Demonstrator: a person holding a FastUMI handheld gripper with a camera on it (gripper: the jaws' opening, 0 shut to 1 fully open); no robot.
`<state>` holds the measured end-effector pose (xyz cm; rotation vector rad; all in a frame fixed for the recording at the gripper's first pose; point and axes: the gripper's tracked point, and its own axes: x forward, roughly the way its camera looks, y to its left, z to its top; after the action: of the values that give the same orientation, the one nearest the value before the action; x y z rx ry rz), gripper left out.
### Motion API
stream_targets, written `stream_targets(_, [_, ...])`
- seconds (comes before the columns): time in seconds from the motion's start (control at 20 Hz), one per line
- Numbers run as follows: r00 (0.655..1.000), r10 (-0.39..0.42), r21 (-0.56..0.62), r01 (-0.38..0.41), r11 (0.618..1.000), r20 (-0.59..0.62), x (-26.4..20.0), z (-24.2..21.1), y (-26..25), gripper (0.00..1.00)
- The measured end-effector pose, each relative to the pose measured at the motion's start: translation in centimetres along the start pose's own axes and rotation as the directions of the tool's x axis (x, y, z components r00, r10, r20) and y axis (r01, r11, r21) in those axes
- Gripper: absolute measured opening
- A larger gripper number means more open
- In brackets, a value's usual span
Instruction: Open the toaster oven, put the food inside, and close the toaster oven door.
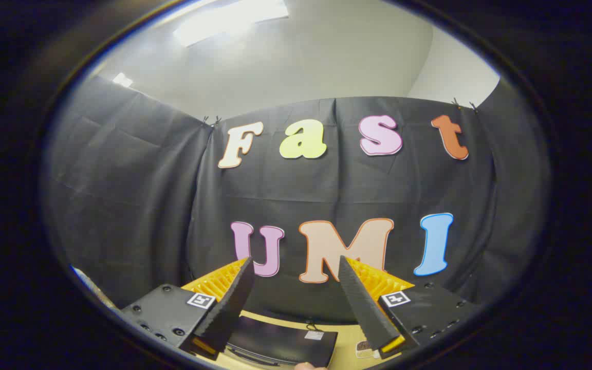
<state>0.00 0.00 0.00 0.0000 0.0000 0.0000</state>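
My gripper (296, 259) is open, its two black ribbed fingers (232, 303) spread wide with nothing between them. It is raised and looks at the booth's back wall. Far below, between the finger bases, I see the black top of the toaster oven (280, 339), which carries a small white sticker. The oven stands on a tan table (348, 339). Beside the right finger's base, a small pale thing with brown speckles (363, 349) lies on the table; whether it is the food is too small to tell. The oven's door is hidden.
The black cloth wall (136, 205) closes off the back and both sides. A white ceiling with a light panel (229, 20) is above. A bit of a person's hand (309, 366) shows just under the oven.
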Motion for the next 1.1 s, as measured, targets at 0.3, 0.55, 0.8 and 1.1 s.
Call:
stream_targets(0.3, [1.000,-0.014,-0.011,0.014,1.000,-0.025,0.2,-1.2,-0.4,1.00])
stream_targets(0.55, [0.998,-0.013,0.005,0.013,1.000,-0.058,0.1,-2.2,-0.4,1.00])
stream_targets(0.8, [0.997,0.005,0.006,-0.005,1.000,-0.075,0.4,-3.0,0.6,1.00])
stream_targets(1.1, [0.989,0.050,0.012,-0.049,0.999,-0.137,1.4,-7.4,3.0,1.00])
